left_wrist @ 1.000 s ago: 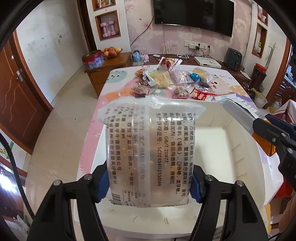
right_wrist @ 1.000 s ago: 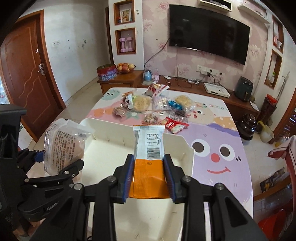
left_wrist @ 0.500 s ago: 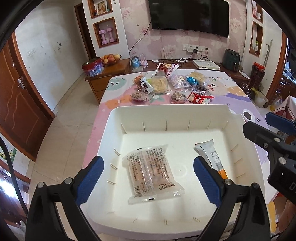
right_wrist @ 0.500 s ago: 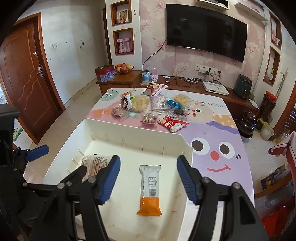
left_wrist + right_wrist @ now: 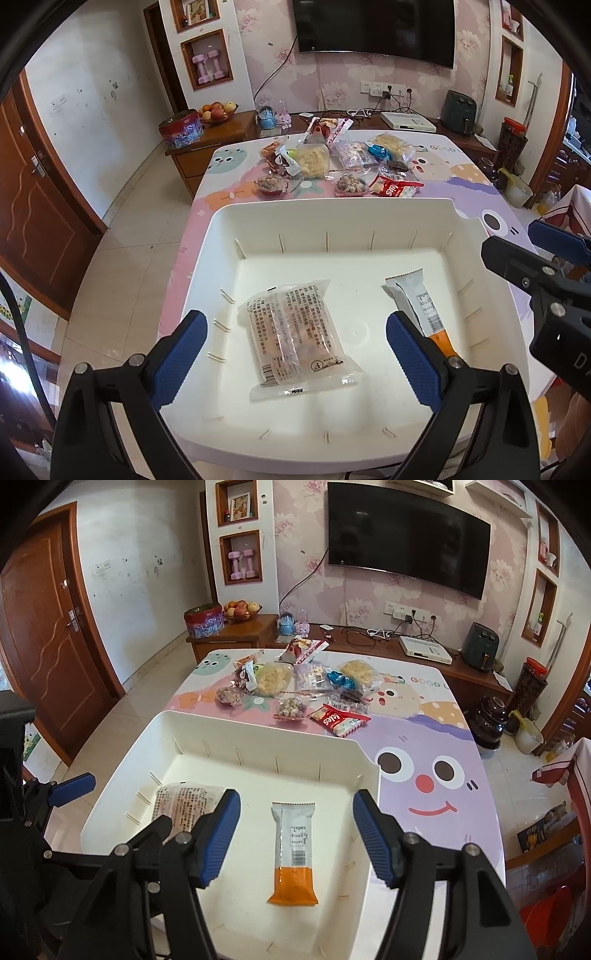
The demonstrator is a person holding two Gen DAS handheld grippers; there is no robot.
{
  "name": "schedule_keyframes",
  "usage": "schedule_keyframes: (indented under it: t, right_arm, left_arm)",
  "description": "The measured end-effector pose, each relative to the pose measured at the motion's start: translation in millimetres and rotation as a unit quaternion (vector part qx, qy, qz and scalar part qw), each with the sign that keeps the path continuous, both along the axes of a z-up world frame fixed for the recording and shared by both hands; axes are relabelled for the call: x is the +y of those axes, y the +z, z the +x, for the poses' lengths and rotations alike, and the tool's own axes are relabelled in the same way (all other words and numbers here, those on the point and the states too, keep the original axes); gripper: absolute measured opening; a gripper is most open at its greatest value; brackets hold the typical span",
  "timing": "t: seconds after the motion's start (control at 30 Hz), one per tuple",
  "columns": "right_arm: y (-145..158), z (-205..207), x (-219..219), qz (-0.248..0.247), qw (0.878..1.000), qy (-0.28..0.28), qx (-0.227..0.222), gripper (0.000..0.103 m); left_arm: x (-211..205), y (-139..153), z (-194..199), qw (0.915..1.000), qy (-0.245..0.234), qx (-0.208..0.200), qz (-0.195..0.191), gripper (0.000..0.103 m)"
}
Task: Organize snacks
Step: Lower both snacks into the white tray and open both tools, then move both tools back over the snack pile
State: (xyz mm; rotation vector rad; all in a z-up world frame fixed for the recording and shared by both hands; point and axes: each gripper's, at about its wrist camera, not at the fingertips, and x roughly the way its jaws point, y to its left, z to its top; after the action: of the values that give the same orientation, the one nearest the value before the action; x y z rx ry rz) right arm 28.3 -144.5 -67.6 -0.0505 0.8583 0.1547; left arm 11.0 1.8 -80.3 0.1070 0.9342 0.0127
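Observation:
A white bin [image 5: 332, 214] [image 5: 258, 731] sits at the near end of the table. A clear packet with black print [image 5: 295, 336] [image 5: 181, 805] lies flat on its floor at the left. A white and orange bar [image 5: 417, 306] [image 5: 293, 853] lies at the right. My left gripper [image 5: 295, 354] hangs open above the clear packet, its blue pads well clear of it. Over the bar, my right gripper [image 5: 295, 834] stands open and touches nothing. Several more snack packets [image 5: 332, 162] [image 5: 295, 686] lie in a heap further along the table.
The table wears a pastel cartoon cloth [image 5: 424, 768]. A wooden cabinet [image 5: 236, 635] with a fruit bowl and a red tin stands beyond it, under a wall television [image 5: 406, 539]. A brown door [image 5: 48, 627] is at the left. Tiled floor lies left of the table.
Both grippers went from shut to open. The clear packet fell from the left one and the orange bar from the right; both lie on the bin floor. Neither hand has shifted much.

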Motion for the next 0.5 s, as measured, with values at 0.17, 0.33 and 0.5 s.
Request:
schedule_keyframes:
  t: [0.17, 0.33, 0.5]
  right_arm:
    - [-0.2, 0.8, -0.5, 0.001, 1.000, 0.002, -0.001, 0.064]
    - [-2.0, 1.2, -0.2, 0.000, 1.000, 0.002, 0.000, 0.064]
    - [-2.7, 1.3, 0.1, 0.001, 1.000, 0.002, 0.001, 0.064]
  left_arm:
    - [-0.2, 0.0, 0.0, 1.0000, 0.000, 0.000, -0.001, 0.097]
    - [-2.0, -3.2, 1.3, 1.0000, -0.001, 0.002, -0.001, 0.097]
    - [-2.8, -4.2, 1.1, 1.0000, -0.001, 0.003, -0.002, 0.097]
